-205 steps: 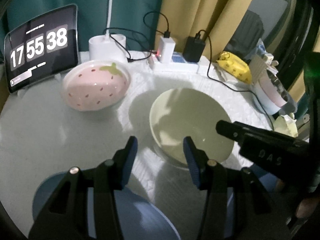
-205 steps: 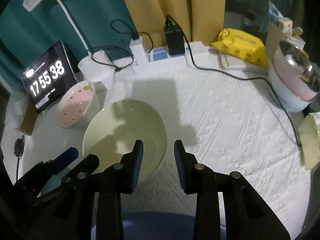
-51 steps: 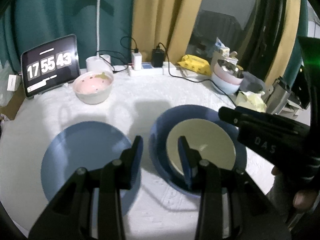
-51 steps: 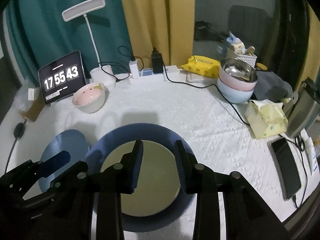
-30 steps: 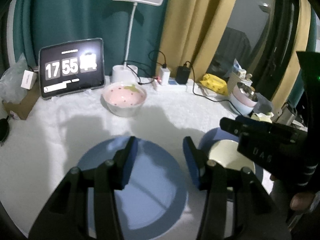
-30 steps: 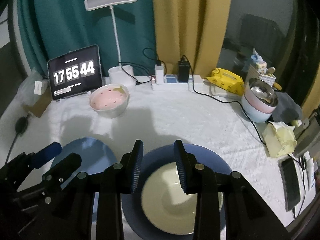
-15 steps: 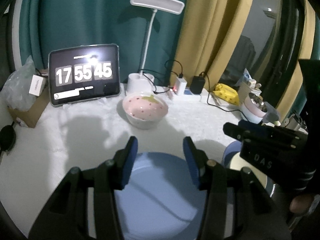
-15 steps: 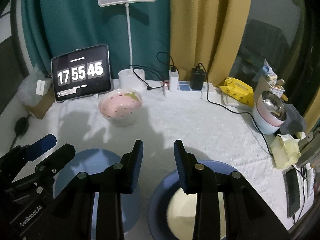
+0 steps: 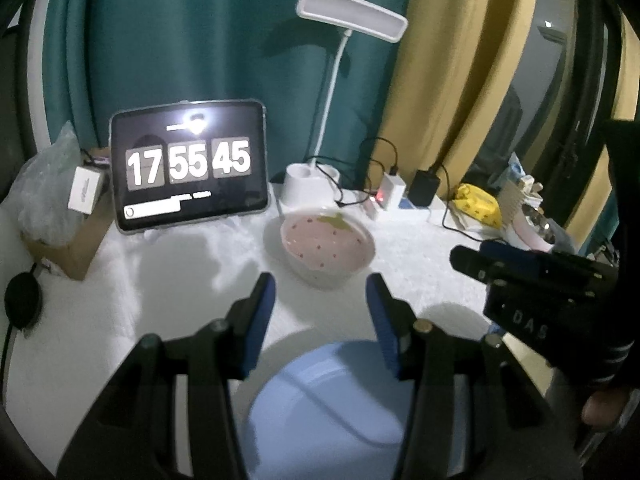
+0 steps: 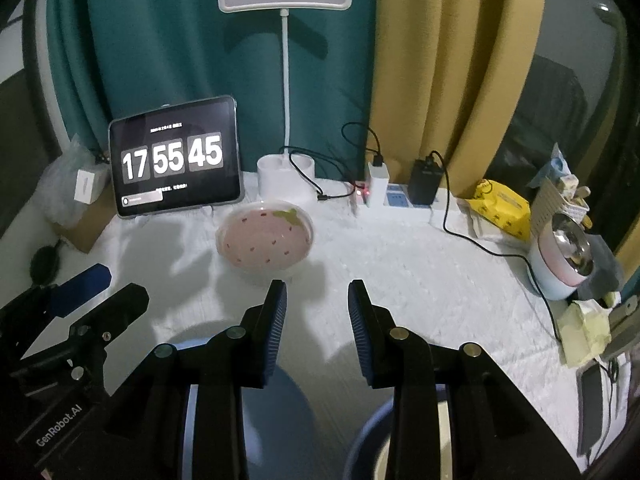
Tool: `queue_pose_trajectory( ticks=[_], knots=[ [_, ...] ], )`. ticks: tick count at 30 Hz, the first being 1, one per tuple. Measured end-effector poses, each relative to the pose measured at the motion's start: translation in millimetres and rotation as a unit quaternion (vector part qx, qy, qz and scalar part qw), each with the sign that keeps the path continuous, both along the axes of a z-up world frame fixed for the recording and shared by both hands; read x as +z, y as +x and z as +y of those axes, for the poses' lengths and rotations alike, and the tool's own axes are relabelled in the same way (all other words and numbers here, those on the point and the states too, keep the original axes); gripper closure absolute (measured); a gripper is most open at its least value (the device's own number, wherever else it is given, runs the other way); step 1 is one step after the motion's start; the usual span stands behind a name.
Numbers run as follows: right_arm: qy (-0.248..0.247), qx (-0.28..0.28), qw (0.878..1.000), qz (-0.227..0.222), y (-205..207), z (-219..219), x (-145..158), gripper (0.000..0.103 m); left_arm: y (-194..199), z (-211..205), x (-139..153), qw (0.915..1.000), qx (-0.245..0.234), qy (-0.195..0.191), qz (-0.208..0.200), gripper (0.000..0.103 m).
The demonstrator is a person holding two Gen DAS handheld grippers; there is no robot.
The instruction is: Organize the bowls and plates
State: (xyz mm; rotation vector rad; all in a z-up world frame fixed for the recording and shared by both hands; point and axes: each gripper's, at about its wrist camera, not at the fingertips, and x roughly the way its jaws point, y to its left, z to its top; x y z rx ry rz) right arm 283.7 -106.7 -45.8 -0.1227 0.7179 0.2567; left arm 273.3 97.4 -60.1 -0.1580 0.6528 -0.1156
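Both of my tools are empty. The left gripper (image 9: 320, 312) stands with its jaws partly apart, nothing between them; the right gripper (image 10: 317, 312) is set a little narrower, also holding nothing.

The pink bowl (image 9: 327, 249) sits just ahead of the left gripper, on the white table cover (image 10: 420, 280). The blue plate (image 9: 332, 408) lies directly beneath and behind the left fingers. A second blue plate (image 10: 362, 446) shows below the right gripper, with a pale bowl rim (image 10: 443, 436) inside it, mostly hidden.

Risks, in my judgement: the bowl's wall looks smooth and curved, so a shallow pinch on the rim could slip or tip it. The black cable (image 10: 496, 252) runs across the cover ahead and to the right of the right gripper; a wide sweep could snag it. The two tools sit close side by side and could collide.

Legible writing: the tablet (image 10: 176, 160) reads "17 55 45"; the left tool body reads "GenRobot.AI"; the right tool reads "DAS".
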Motion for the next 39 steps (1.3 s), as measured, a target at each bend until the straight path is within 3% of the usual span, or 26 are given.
queue_pose_trajectory(
  ticks=[20,35,39],
  knots=[
    [0.005,-0.008,0.999,0.036,66.5,28.0,-23.6,0.069,81.4,20.8,-27.3,0.9997,-0.005,0.007,0.024,0.054],
    [0.004,-0.036,0.994,0.101,127.3,35.4,-74.1,0.069,144.9,17.1,-69.2,0.997,-0.008,-0.02,0.075,0.054],
    [0.004,-0.041,0.993,0.111,138.3,36.4,-83.6,0.069,151.2,11.0,-74.3,0.9966,-0.011,-0.01,0.081,0.054]
  ],
)
